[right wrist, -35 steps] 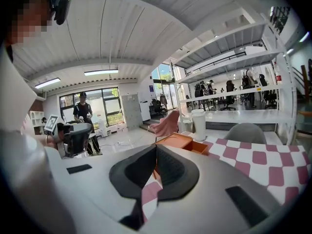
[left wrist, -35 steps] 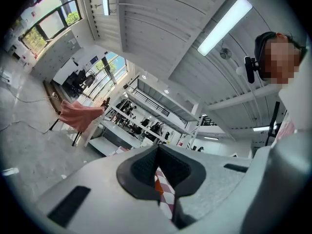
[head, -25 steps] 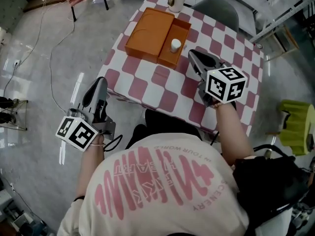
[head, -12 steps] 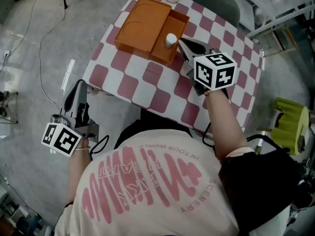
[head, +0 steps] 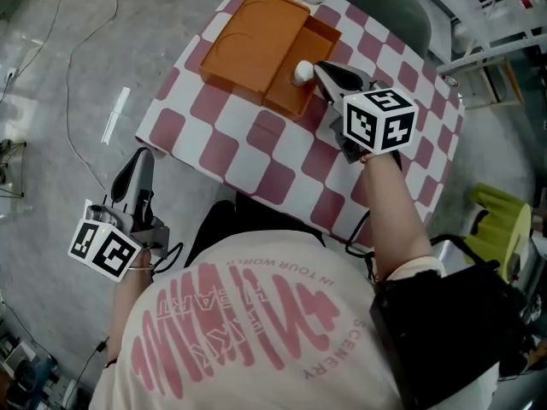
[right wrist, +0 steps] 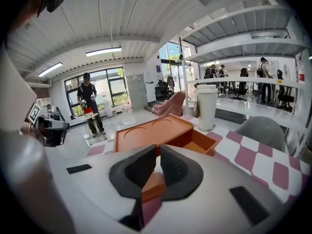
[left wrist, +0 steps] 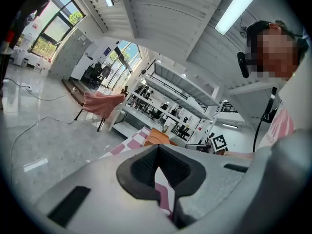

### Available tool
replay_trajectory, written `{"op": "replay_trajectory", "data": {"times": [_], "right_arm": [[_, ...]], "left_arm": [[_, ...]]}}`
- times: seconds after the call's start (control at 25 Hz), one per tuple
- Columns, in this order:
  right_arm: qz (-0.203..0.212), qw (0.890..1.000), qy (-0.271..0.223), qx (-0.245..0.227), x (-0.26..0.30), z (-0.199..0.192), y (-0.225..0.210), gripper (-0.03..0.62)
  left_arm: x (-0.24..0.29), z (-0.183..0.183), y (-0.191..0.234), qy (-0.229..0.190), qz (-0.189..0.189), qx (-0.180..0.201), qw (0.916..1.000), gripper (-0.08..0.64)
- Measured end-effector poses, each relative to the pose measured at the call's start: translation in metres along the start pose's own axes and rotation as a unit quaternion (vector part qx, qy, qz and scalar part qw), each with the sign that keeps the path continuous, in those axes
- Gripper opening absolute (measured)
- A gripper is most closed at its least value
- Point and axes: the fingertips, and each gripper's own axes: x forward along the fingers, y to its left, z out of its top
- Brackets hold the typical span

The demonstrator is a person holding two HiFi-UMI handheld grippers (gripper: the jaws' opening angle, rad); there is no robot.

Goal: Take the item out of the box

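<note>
Head view: my left gripper (head: 142,162) hangs closed and empty off the near edge of the table (head: 256,148). My right gripper (head: 321,72), also closed and empty, sits just beside the small white item (head: 302,72) in the open right compartment of the orange box (head: 248,37). It is probably light and rigid; I'd pinch its sides.

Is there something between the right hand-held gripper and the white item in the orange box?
Nothing visible. The right hand-held gripper, jaws shut, is close beside the white item in the open orange box.
</note>
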Motion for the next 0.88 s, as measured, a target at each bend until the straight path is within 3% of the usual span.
{"op": "replay_trajectory", "data": {"times": [0.2,0.28,0.52,0.88], "right_arm": [[0.024,0.999,0.026,-0.031,0.01,-0.005,0.0,0.027],[0.029,0.998,0.034,-0.039,0.014,-0.007,-0.001,0.149],[0.035,0.997,0.048,-0.048,0.022,-0.012,-0.001,0.174],[0.033,0.985,0.093,-0.14,0.033,-0.027,-0.001,0.181]], "left_arm": [[-0.004,-0.008,0.001,0.003,0.012,-0.006,0.9999,0.007],[-0.007,-0.011,0.002,0.006,0.019,-0.011,0.9997,0.008],[-0.012,-0.015,0.001,0.013,0.028,-0.015,0.9994,0.006],[-0.014,-0.015,0.012,0.0,0.045,-0.02,0.9988,0.007]]}}
